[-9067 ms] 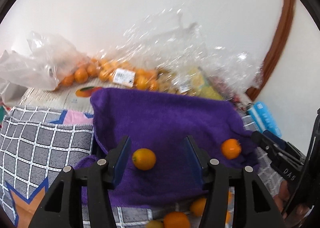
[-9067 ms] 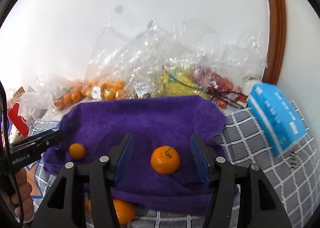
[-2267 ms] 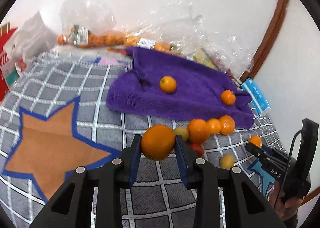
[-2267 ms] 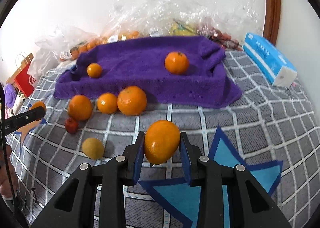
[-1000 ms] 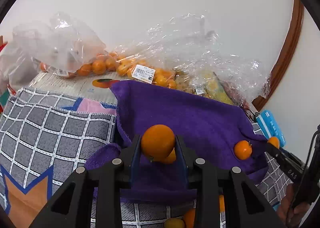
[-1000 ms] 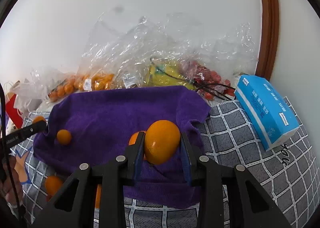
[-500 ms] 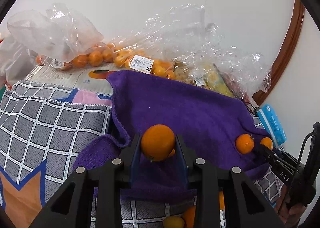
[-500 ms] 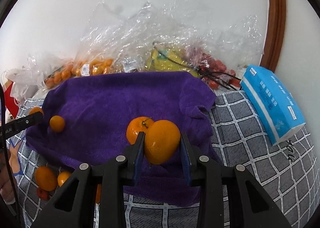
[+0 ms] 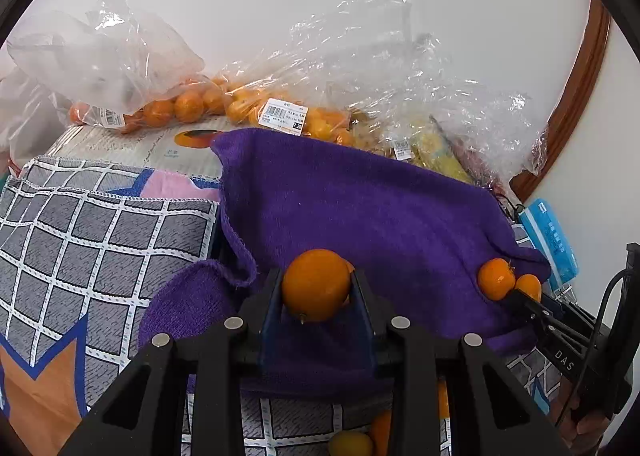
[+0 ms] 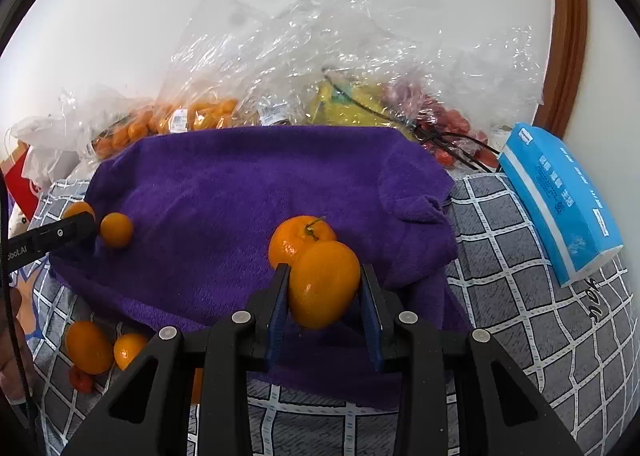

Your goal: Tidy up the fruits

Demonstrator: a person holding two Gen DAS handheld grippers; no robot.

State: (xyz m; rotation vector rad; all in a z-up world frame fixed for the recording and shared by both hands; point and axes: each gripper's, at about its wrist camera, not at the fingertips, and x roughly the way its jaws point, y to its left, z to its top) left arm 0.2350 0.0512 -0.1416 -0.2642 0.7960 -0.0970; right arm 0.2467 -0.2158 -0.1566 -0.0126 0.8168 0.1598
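Two oranges, one clamped per gripper (image 9: 316,296) (image 10: 324,296), above purple towel (image 10: 224,192).

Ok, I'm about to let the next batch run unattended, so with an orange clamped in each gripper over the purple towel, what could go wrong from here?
1. The right gripper holds its orange right beside the stemmed orange on the purple towel; releasing there may knock it rolling.
2. The towel is rumpled and appears to slope toward its front edge, so released fruit may roll off toward the loose oranges below.
3. The left gripper holds its orange over another partly hidden one, which it could bump.
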